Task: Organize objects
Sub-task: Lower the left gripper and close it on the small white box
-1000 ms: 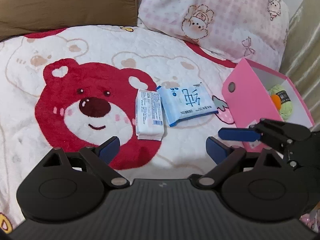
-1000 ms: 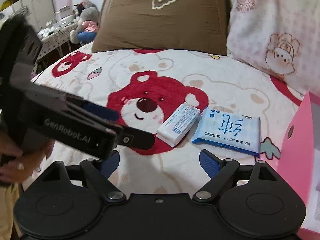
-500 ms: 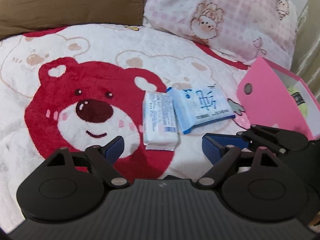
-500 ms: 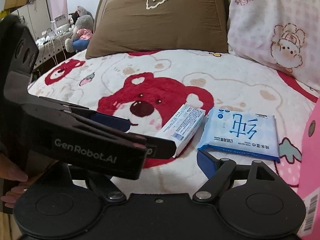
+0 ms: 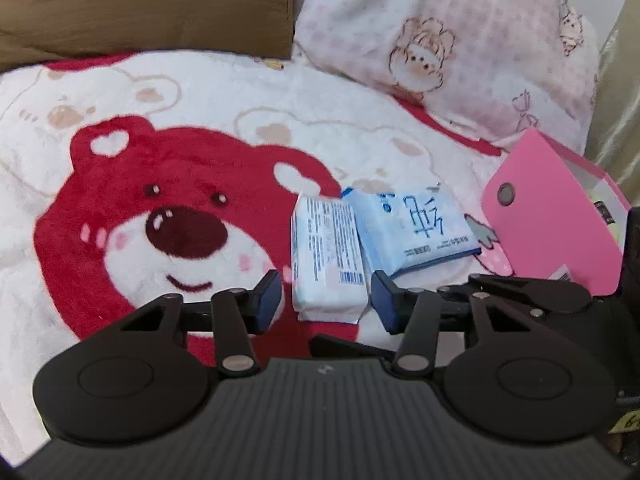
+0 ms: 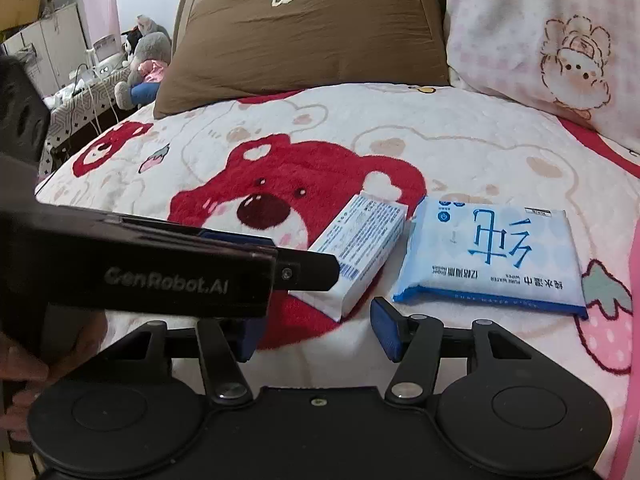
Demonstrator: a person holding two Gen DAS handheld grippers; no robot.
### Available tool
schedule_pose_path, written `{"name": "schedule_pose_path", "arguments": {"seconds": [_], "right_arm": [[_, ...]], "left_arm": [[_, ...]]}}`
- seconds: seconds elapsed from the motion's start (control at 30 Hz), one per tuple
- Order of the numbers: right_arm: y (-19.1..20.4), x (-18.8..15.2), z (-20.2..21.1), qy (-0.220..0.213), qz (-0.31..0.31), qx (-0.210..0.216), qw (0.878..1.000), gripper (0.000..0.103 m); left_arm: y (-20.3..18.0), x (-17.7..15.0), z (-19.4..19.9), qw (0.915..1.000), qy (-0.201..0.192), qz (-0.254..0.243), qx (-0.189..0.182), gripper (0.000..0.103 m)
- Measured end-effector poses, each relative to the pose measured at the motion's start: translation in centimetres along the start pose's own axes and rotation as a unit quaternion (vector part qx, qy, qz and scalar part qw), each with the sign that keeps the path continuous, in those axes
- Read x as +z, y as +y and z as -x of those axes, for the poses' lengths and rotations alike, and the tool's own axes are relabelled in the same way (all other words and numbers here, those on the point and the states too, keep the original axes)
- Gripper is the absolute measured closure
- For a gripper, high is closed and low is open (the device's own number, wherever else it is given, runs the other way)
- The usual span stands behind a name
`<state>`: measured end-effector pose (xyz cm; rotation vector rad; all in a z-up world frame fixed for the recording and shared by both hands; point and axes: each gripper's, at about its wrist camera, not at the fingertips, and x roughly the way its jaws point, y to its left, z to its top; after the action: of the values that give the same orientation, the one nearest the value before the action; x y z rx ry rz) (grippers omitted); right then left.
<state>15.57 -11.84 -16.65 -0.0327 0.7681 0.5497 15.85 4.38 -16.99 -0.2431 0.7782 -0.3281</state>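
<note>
Closing in on the white tissue pack (image 5: 326, 256), the left gripper (image 5: 326, 302) has its jaws narrowing around the near end without pinching yet, while the right gripper (image 6: 316, 334) is narrowing on nothing, probably since the pink box (image 5: 548, 216) sits nearby.

- We see a bed (image 5: 240, 92) covered by a white blanket (image 6: 400, 120) printed with a large red bear.
- A white pack (image 5: 326, 248) lies flat on the blanket by the bear's cheek.
- A blue pack (image 5: 412, 228) lies just beside it, their edges touching.
- A pink box (image 5: 548, 216) stands on the blanket to the right, open at the top.
- A brown pillow (image 6: 312, 28) and a pink pillow (image 6: 552, 40) rest at the bed's far end.
</note>
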Motion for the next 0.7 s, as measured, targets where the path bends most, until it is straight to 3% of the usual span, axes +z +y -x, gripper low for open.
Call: {"name": "schedule_pose_path", "arguments": {"seconds": [0.17,0.33,0.53,0.57,0.67,0.7], "right_arm": [[0.6,-0.2,-0.7,0.005,0.026,-0.007,1.0,0.052],[1.5,0.0,0.1,0.002,0.044,-0.018,0.999,0.052],[1.9,-0.4,1.8,0.028,0.057,-0.013,0.998,0.051],[1.9,-0.5,2.2,0.032,0.056,-0.012,0.998,0.051],[1.9,-1.4,4.0,0.052,0.038,-0.001,0.998,0.049],[2.0,-1.8,4.5,0.052,0.04,-0.005,0.998,0.048]], "left_arm": [[0.3,-0.3,-0.5,0.9995,0.013,0.026,-0.012,0.067],[0.6,-0.2,0.4,0.9969,0.023,0.071,-0.025,0.067],[0.5,-1.2,1.5,0.9892,0.072,0.116,-0.053,0.067],[0.4,-1.5,1.5,0.9861,0.091,0.129,-0.053,0.067],[0.4,-3.0,1.5,0.9659,0.141,0.205,-0.074,0.067],[0.1,-3.3,1.5,0.9658,0.144,0.203,-0.072,0.067]]}}
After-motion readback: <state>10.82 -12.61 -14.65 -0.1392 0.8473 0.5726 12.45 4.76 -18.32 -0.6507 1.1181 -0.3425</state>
